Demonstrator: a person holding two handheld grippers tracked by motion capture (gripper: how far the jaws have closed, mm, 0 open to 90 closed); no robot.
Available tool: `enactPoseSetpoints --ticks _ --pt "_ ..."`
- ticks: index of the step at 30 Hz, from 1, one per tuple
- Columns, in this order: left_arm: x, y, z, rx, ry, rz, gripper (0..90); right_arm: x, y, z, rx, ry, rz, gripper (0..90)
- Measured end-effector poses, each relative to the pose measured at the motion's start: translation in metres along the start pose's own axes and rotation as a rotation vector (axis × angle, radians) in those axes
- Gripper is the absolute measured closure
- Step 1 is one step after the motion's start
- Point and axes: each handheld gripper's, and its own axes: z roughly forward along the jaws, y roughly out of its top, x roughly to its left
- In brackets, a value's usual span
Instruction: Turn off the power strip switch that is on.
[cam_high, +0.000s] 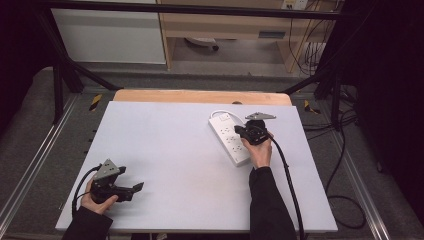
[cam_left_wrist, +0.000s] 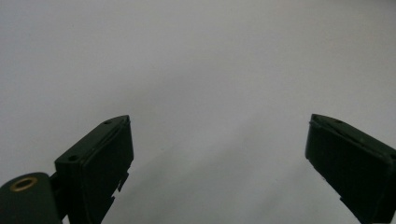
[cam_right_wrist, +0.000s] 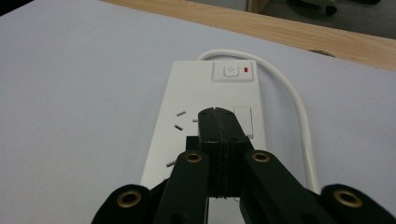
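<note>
A white power strip (cam_high: 227, 136) lies on the right half of the white tabletop (cam_high: 175, 150), its cord looping off the far end. In the right gripper view the power strip (cam_right_wrist: 205, 88) shows a push switch (cam_right_wrist: 229, 71) with a small red light beside it. My right gripper (cam_right_wrist: 217, 112) is shut, jaws pressed together with nothing between them, tips over the sockets just short of the switch. Whether they touch the strip I cannot tell. From above, the right gripper (cam_high: 240, 131) sits over the strip's middle. My left gripper (cam_high: 131, 179) rests open at the front left, and in its own view the left gripper (cam_left_wrist: 219, 126) holds nothing.
A wooden table edge (cam_high: 200, 96) runs behind the white top. Black frame bars (cam_high: 65, 75) stand at the back corners. Loose cables (cam_high: 345, 195) lie on the floor to the right. The strip's white cord (cam_right_wrist: 299, 107) curves along its right side.
</note>
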Motion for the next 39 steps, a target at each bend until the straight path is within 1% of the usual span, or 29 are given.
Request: enactPoseSetpoints --ticks 10,13,14,16,23,28,33,36,39 --pt "0.001 0.000 0.000 0.000 0.001 -0.002 7.5 -0.005 -0.003 0.009 0.003 -0.009 0.018 90.0" --pt "0.000 0.000 0.000 0.000 0.001 -0.002 7.5 -0.005 -0.002 0.011 0.016 -0.011 0.011 90.0" --pt "0.001 0.000 0.000 0.001 0.001 -0.001 7.5 -0.005 -0.001 0.012 0.016 -0.013 0.000 90.0" --pt "0.001 0.000 0.000 0.000 0.002 -0.001 7.6 -0.003 0.002 0.013 0.015 -0.011 -0.006 90.0" --pt "0.001 0.000 0.000 0.000 0.002 0.000 7.5 -0.002 0.004 0.020 0.018 -0.014 -0.003 90.0" --pt "0.001 0.000 0.000 0.000 0.003 -0.001 7.6 -0.007 0.002 0.023 0.032 -0.023 0.004 90.0" --pt "0.001 0.000 0.000 -0.001 0.003 -0.001 7.6 -0.009 0.002 0.025 0.033 -0.027 0.011 90.0" --pt "0.001 0.000 0.000 0.000 0.004 -0.001 7.6 -0.006 0.005 0.027 0.038 -0.031 -0.010 90.0" --pt "0.001 0.000 -0.001 -0.002 0.003 0.001 7.6 -0.005 0.007 0.029 0.035 -0.030 -0.009 90.0"
